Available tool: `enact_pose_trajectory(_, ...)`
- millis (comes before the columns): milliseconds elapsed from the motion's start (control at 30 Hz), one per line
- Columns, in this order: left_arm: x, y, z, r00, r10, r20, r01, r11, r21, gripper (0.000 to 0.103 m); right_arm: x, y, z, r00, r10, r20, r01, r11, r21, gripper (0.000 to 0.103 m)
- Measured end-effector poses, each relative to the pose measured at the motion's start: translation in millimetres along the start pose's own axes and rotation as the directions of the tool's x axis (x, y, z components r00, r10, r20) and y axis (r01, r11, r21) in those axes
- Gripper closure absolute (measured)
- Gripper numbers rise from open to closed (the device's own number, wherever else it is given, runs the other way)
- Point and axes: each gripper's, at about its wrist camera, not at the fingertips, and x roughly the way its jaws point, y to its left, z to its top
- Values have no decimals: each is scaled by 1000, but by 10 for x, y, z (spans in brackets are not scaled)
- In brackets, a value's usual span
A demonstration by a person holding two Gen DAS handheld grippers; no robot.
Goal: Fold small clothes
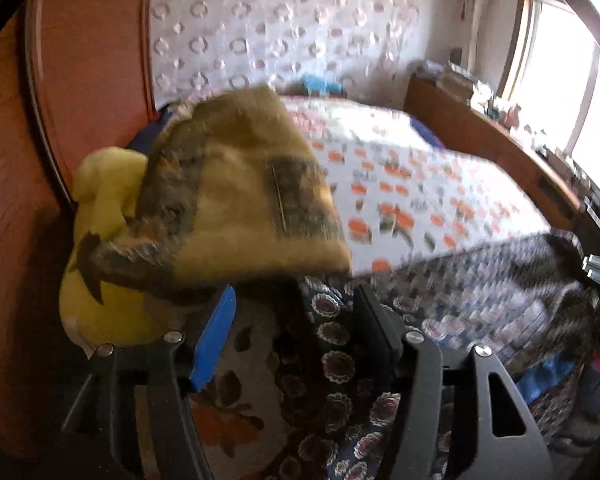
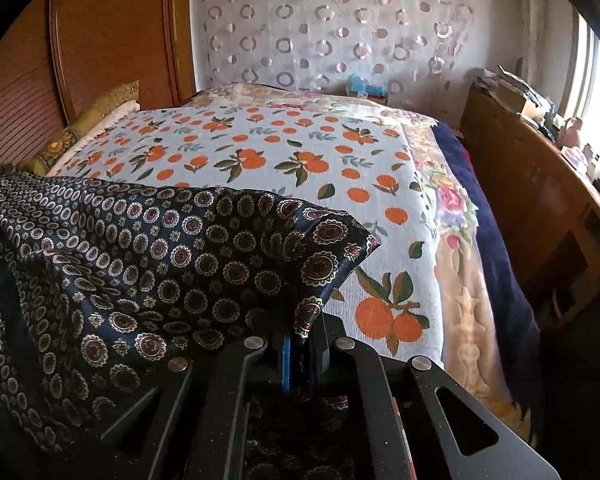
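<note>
Bedroom setup, with a bed (image 2: 284, 152) taking up most of both views, covered by a white sheet printed with oranges and leaves. Behind it hangs a sheer curtain (image 2: 332, 28) with ring and dot shapes, a wooden wardrobe (image 2: 112, 36) stands on the left, and a wooden sideboard (image 2: 540, 184) runs along the right under a bright window, its top cluttered with small stuff too blurry to name. No containers I can make out properly, and no readable writing or labels anywhere.

The thing being folded is a dark navy satin cloth (image 2: 140, 264) with round medallion prints. It lies bunched on the near side of the bed, and one corner of it is pinched in the right gripper (image 2: 300, 344), whose jaws are closed tight on the fabric.

The left gripper (image 1: 292, 320) has its jaws spread apart, blue pad on one side, nothing clamped between them. The same navy cloth shows below and between the fingers in that view. Just ahead of it sits a mustard-yellow pillow (image 1: 236, 184) with a dark patterned edge, and a bright yellow plush (image 1: 100, 208) beside it. That view is pretty motion-blurred.
</note>
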Motion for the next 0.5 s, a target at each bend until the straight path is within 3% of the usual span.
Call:
enact_pose_trajectory(200,200,-91,-282,995,18,-100,-15,999,35,41,51,-56,-5,1000,3,-7,-3,1000,1,97)
enact_pose_trajectory(400,123,-231,-398,996,-14,-88,20,997,70,41,95,-88,-6,1000,10,-17,-10,1000,4,97)
enact_pose_trajectory(500,141,-309,-390,997,-9,-75,17,995,103,64,106,-102,1,1000,15,-18,-15,1000,6,97)
